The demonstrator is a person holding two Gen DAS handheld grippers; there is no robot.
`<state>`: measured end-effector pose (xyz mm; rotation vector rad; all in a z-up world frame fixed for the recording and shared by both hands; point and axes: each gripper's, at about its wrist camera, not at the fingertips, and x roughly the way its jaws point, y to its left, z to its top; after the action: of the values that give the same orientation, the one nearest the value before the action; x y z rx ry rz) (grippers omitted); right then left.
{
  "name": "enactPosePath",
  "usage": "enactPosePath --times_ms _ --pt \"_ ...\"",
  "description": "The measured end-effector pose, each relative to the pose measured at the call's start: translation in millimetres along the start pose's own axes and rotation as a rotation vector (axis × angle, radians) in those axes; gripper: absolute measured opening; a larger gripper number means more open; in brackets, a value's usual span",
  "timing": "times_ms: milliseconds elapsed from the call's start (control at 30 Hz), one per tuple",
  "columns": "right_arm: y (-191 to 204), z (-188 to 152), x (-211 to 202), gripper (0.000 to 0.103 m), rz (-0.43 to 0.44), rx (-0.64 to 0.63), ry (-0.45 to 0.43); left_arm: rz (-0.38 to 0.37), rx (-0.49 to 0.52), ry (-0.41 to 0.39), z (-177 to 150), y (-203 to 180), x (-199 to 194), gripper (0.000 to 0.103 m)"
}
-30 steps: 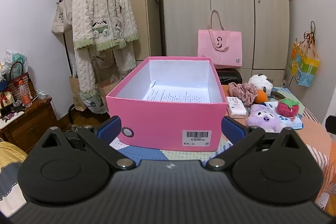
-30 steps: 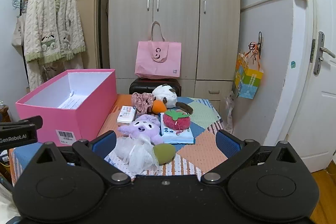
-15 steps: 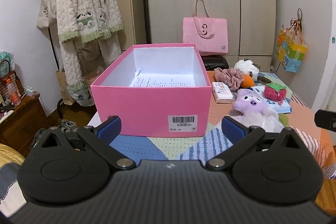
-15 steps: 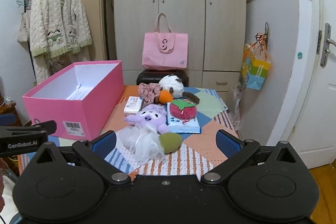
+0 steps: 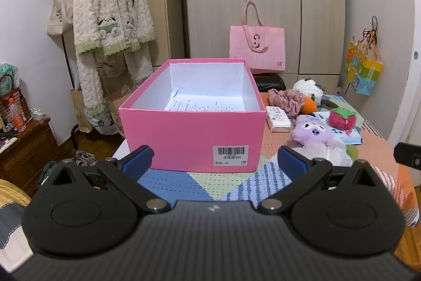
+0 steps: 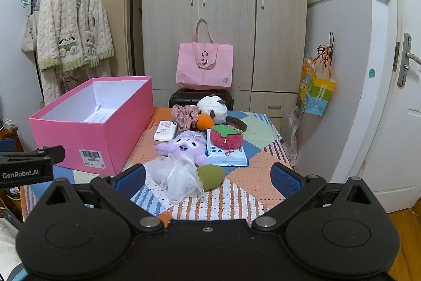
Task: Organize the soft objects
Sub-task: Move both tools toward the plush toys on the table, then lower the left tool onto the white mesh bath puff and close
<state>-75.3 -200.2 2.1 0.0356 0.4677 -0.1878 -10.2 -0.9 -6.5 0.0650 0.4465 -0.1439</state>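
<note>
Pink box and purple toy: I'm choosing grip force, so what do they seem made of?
Pink box: looks like stiff, matte cardboard with a white lining, going by its flat walls, sharp edges and stuck-on barcode label. Purple toy: apparently plush fabric with a fuzzy nap and rounded, stuffed shape, so it probably compresses easily.

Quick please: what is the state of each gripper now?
Left gripper: open, holding nothing.
Right gripper: open, holding nothing.

Pale wood-grain wardrobe [image 6: 223, 17] against back wall; black clothes rack [image 5: 65, 17] left; white door [image 6: 394, 96] right; dark wooden cabinet [image 5: 23, 149] low left.
</note>
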Motion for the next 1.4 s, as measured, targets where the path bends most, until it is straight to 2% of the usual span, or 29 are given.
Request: enactPosePath --times_ms 233,633,1067,1333,1400 --pt "-2 -1 0 0.103 -0.005 0.006 -0.001 -0.016 -0.01 0.012 -1 -1 -1 0.103" --pt "-1 -6 4 0.103 -0.001 -0.006 0.019 -0.09 -0.01 0.105 -9 -5 10 0.103" --pt "-6 -10 3 0.103 0.03 -0.024 0.02 -0.089 0.001 0.108 -11 -10 11 0.103" --pt "-19 -11 6 0.103 0.063 -0.02 -0.033 -0.1 0.007 0.13 -9 -18 22 0.103" --pt "-23 -13 8 0.103 0.069 -0.016 -0.071 -0.111 0.006 0.126 -10 -21 26 0.103"
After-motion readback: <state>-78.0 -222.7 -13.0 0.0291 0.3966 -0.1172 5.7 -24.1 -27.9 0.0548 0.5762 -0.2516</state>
